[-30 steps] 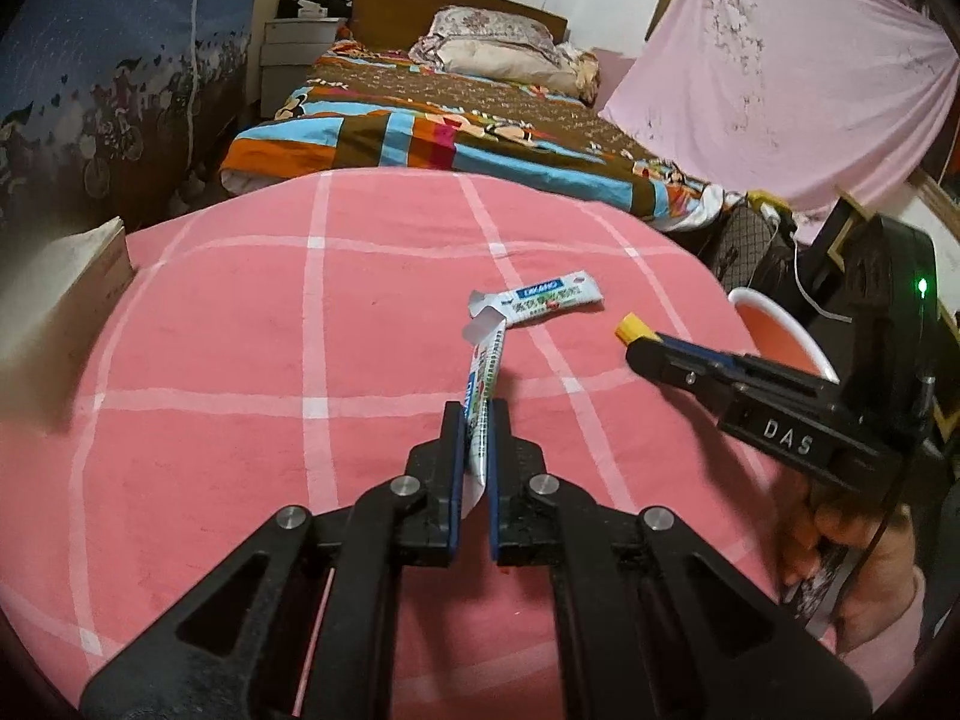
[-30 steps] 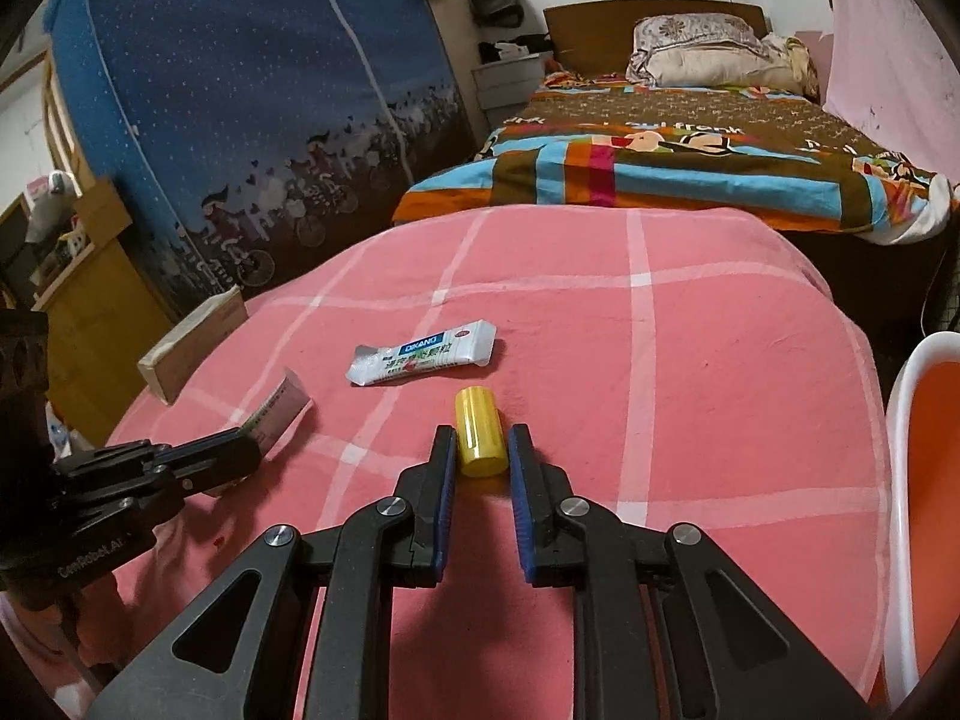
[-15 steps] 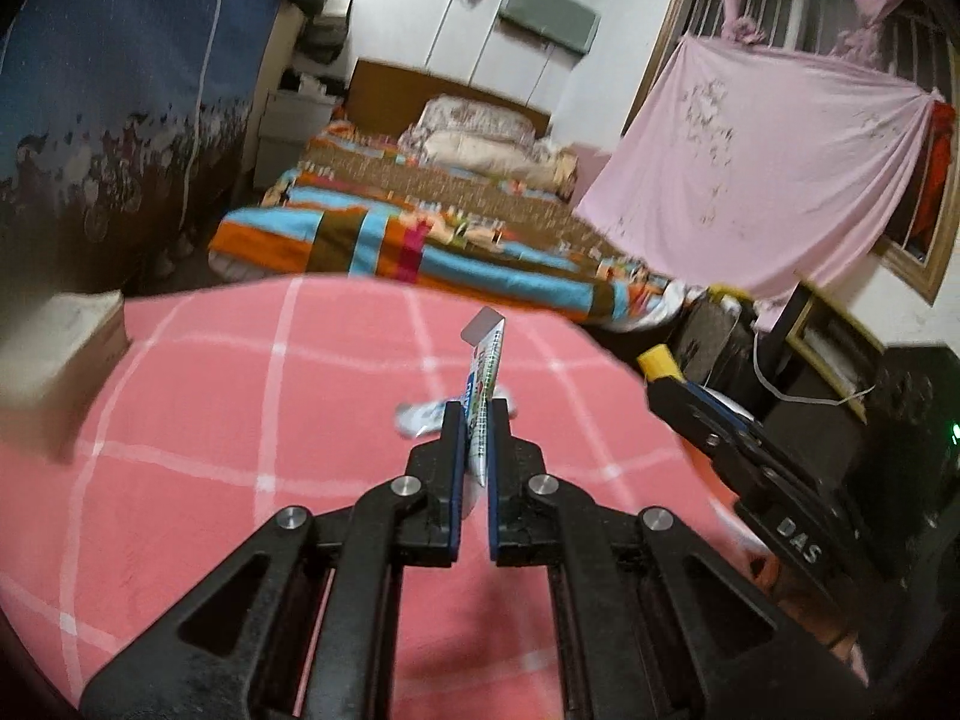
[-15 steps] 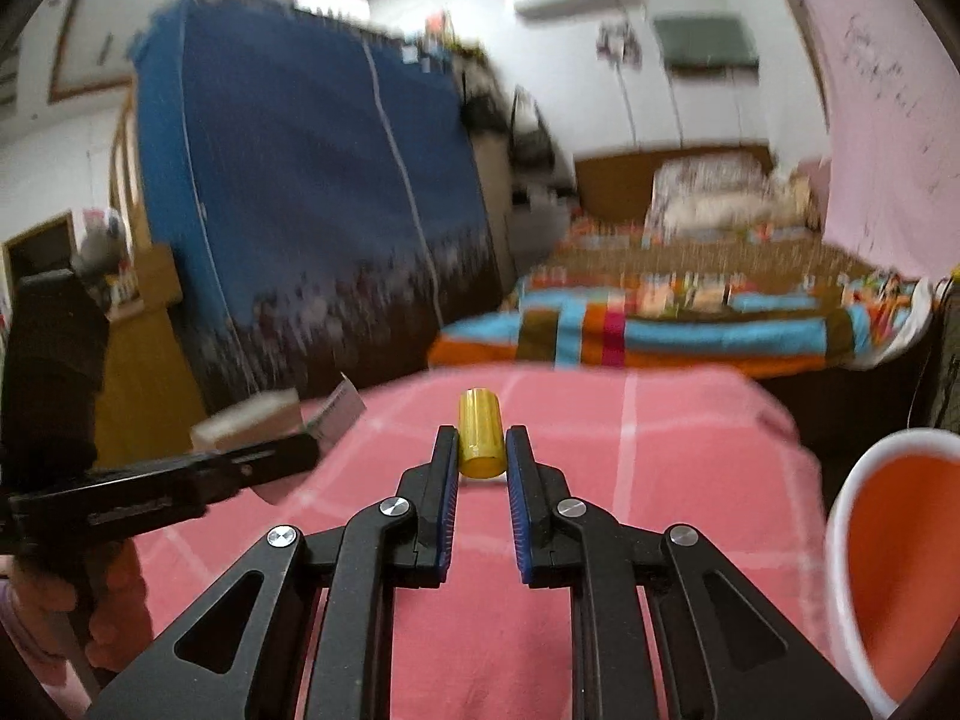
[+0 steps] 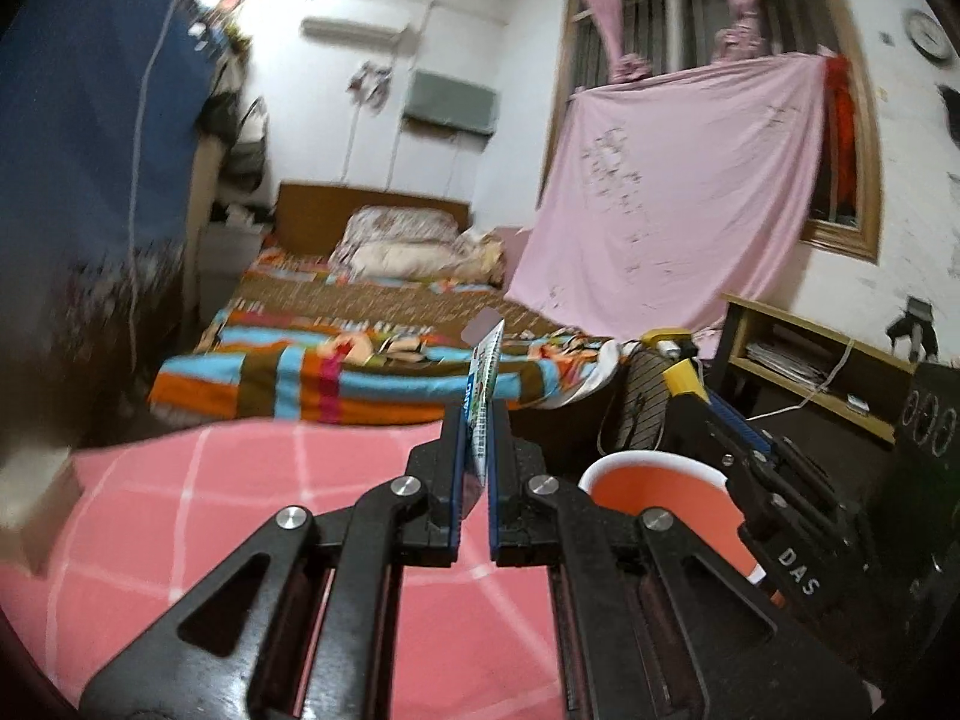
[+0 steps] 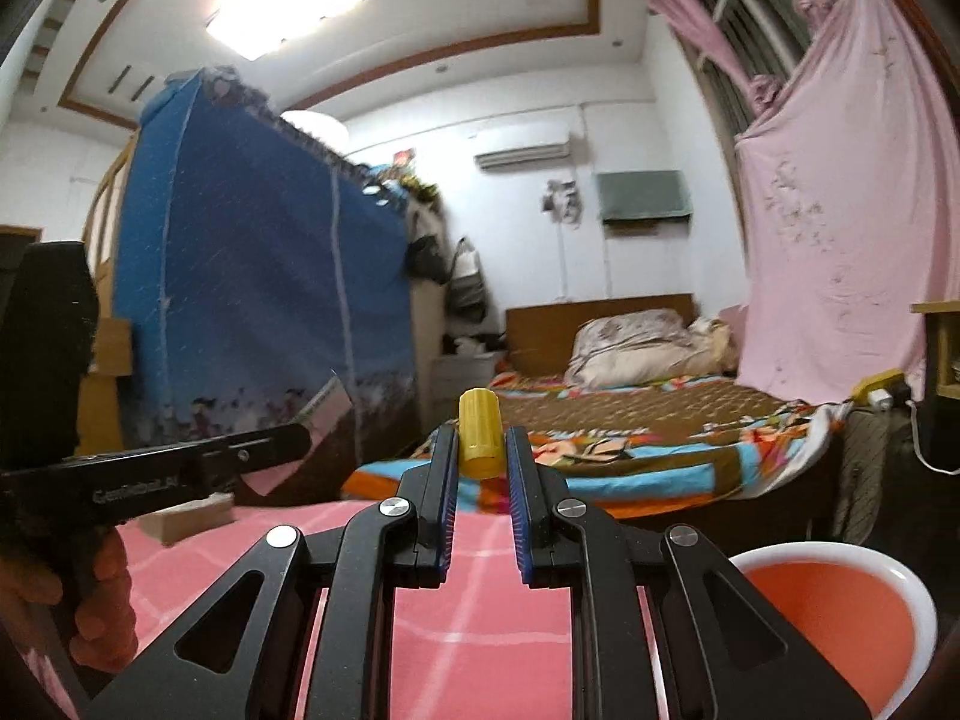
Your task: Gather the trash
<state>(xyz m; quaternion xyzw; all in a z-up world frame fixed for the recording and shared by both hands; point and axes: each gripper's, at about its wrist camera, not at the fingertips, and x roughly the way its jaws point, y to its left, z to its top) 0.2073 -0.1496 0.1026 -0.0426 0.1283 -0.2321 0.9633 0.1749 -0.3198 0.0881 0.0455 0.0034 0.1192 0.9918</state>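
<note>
My left gripper is shut on a flat white-and-blue wrapper that stands on edge between the pads, lifted above the pink checked table. My right gripper is shut on a small yellow cap, also held up in the air. In the left wrist view the right gripper reaches over an orange bin with a white rim. In the right wrist view the bin is at the lower right and the left gripper is at the left with the wrapper.
A cardboard box sits at the table's left edge, also seen in the right wrist view. A bed with a striped blanket lies beyond the table. A blue wardrobe stands left; a pink sheet hangs right.
Both grippers have lifted their items off the table and tilted upward. The second wrapper on the table has dropped out of view. The orange bin now shows closer.
</note>
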